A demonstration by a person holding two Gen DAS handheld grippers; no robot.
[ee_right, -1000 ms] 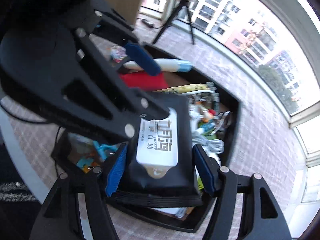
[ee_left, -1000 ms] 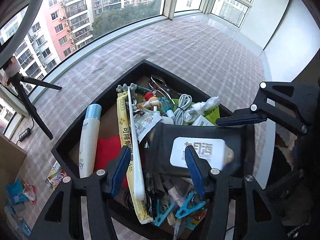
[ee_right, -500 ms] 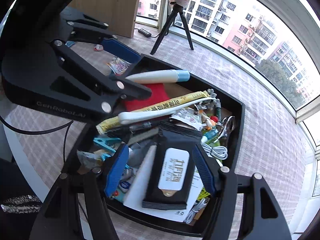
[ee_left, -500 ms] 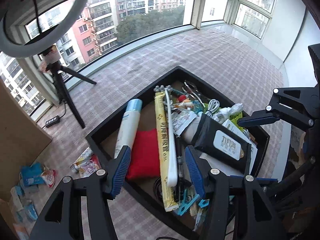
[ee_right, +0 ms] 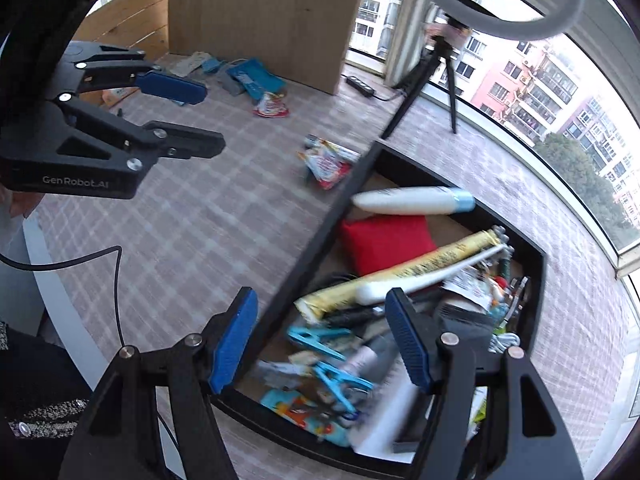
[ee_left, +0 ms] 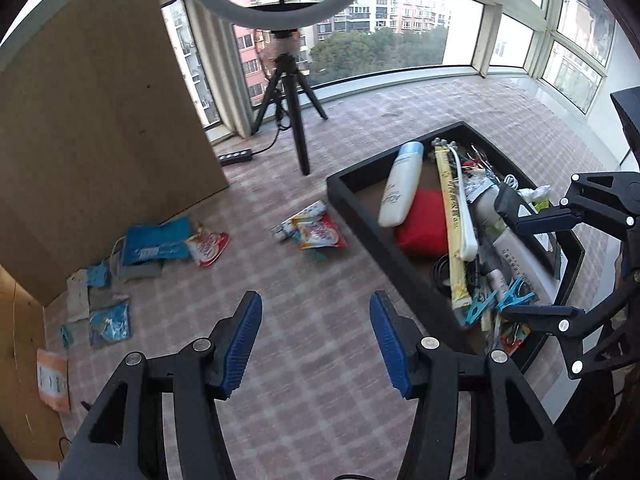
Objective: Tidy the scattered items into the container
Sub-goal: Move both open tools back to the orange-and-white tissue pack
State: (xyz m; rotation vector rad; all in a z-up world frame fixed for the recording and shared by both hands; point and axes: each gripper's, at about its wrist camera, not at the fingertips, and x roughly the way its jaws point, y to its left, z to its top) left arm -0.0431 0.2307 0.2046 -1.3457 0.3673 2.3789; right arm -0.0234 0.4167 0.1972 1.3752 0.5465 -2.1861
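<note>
Both hand-held grippers, left (ee_left: 315,338) and right (ee_right: 321,344), gape empty; the black container (ee_left: 362,227) brims with clutter.

daylight floods in through the curved windows (ee_left: 400,20) – bright, slightly blown out on the glass (ee_right: 560,92). the floor (ee_left: 320,380) is evenly lit, shadows soft. fisheye bending curves the frames and darkens the corners. in the right wrist view the clutter in the black container (ee_right: 540,280) is smeared by motion blur; the left wrist view is sharper.
</note>
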